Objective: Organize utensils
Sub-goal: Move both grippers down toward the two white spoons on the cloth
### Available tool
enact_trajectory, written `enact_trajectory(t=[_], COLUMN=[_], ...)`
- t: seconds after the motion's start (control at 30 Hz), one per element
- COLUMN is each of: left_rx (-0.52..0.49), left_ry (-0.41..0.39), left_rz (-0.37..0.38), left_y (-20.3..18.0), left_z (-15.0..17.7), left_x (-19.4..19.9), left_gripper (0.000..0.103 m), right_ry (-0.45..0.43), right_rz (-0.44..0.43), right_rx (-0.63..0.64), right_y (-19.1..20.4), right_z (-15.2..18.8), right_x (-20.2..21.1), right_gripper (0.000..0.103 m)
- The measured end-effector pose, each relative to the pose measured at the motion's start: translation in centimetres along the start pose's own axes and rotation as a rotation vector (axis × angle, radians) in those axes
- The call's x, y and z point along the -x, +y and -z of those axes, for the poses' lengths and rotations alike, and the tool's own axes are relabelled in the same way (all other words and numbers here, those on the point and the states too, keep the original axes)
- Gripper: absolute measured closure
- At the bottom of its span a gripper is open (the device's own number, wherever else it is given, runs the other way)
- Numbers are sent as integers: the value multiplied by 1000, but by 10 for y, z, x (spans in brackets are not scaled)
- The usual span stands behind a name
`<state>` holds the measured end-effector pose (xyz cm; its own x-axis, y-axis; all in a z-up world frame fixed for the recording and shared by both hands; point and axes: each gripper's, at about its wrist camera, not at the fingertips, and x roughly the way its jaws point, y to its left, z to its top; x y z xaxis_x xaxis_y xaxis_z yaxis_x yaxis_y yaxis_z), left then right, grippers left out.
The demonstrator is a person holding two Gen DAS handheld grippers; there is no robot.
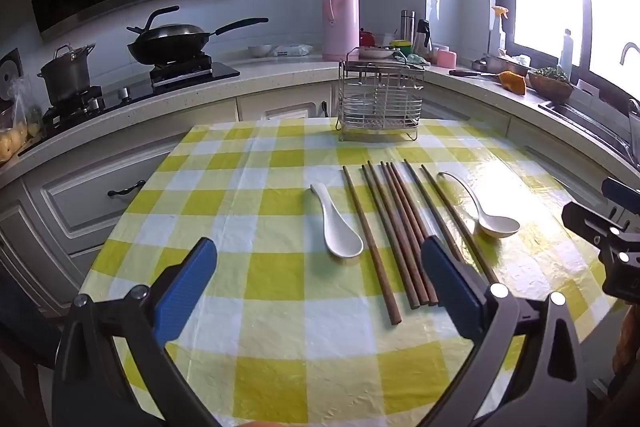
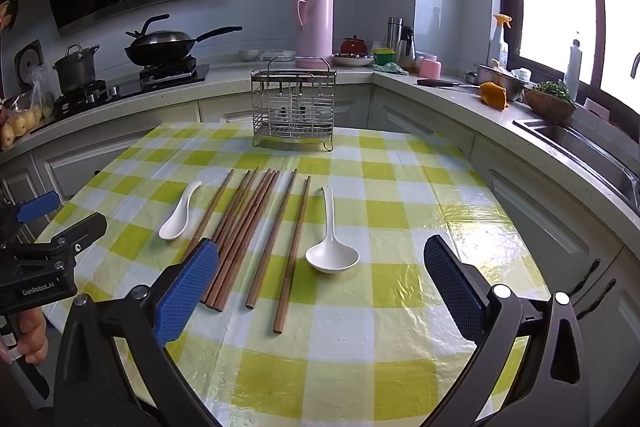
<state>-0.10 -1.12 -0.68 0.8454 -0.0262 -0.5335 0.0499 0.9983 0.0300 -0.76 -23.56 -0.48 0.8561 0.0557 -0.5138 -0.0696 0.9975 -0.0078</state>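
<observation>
Several brown wooden chopsticks [image 1: 394,227] lie side by side on the yellow-checked tablecloth [image 1: 280,307], also in the right wrist view [image 2: 248,231]. A short white spoon [image 1: 338,229] [image 2: 178,213] lies left of them and a long-handled white ladle spoon [image 1: 486,213] [image 2: 330,247] lies right of them. A wire utensil rack [image 1: 380,99] [image 2: 293,107] stands empty at the table's far edge. My left gripper [image 1: 318,273] is open and empty above the table, short of the small spoon. My right gripper [image 2: 320,275] is open and empty, near the ladle spoon.
Kitchen counter wraps behind the table: a stove with a wok [image 1: 172,41] and a pot [image 1: 68,73], a pink thermos [image 1: 340,13], bottles, a basket of greens [image 2: 550,99] and a sink [image 2: 580,147] at the right. The right gripper's body shows in the left view [image 1: 612,239].
</observation>
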Motion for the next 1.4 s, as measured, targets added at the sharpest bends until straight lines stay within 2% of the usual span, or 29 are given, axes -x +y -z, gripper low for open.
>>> enact_trajectory(t=[0.73,1.03,1.23,1.4], left_rx=[7,-3,18,32], left_ry=[8,14,50,160], left_rz=[1,-8,-73,-16], left_y=[6,11,26,37], left_z=[-1,-2,-7,-15], left_x=[1,-8,-25,-63], left_gripper=[4,4,4,4], right_ry=[1,10,33,75], right_rz=[-4,-18,-12,-13], right_rx=[-22,-26,-54,-91], right_y=[-7,-5,-18,-36], right_z=[2,7,2,-9], right_x=[0,-13,-29,-55], right_gripper=[7,7,7,7])
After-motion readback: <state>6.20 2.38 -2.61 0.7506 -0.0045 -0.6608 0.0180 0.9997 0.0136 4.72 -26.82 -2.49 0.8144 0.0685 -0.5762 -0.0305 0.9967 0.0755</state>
